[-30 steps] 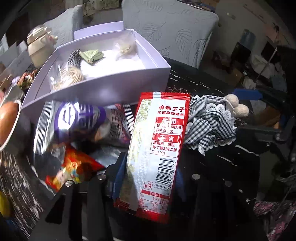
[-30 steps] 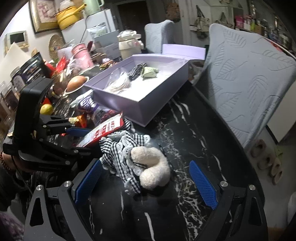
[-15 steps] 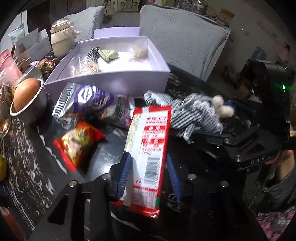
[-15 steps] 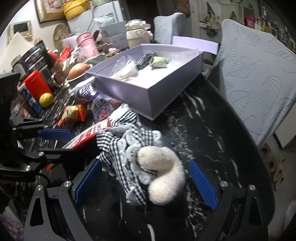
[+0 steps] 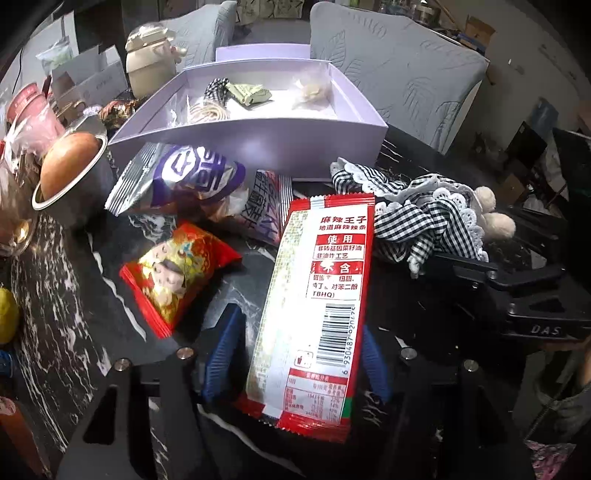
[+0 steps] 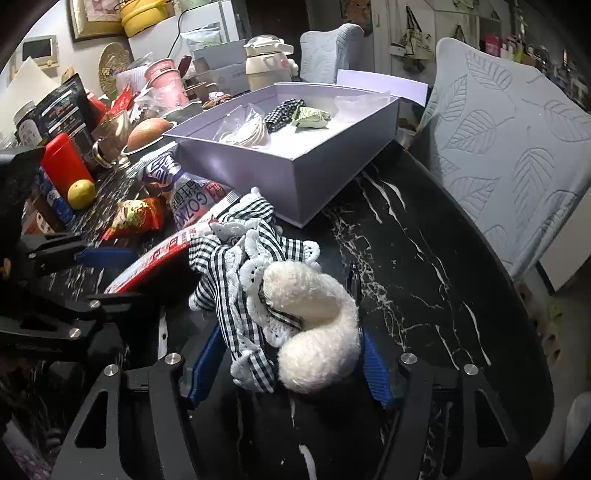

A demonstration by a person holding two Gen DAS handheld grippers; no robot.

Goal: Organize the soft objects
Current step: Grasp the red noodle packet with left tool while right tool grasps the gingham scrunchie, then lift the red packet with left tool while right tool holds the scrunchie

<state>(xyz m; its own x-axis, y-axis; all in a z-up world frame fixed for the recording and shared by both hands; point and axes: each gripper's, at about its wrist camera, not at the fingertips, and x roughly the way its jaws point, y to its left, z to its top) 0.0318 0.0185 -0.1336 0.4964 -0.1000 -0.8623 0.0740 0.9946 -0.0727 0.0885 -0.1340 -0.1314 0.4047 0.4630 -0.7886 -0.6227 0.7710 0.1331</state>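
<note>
One lemon (image 6: 81,194), right view only.

- black marble-patterned table (image 6: 417,258), white veins across its top.
- grey-blue chair cover with a leaf pattern (image 6: 517,140), just beyond the table's edge; a second like it (image 6: 328,48) further back.
- cream lidded pot (image 6: 267,62) behind the box.
- metal cup (image 5: 74,173) holding a brown, rounded thing, at the table's left.
- yellow citrus fruit (image 6: 81,194) beside a red canister (image 6: 64,166).
- pink tub (image 6: 166,85) among the clutter at the back.
- yellow pot (image 6: 144,16) up high, next to a framed picture (image 6: 96,18).
- woven round mat (image 6: 114,66) against the wall.
</note>
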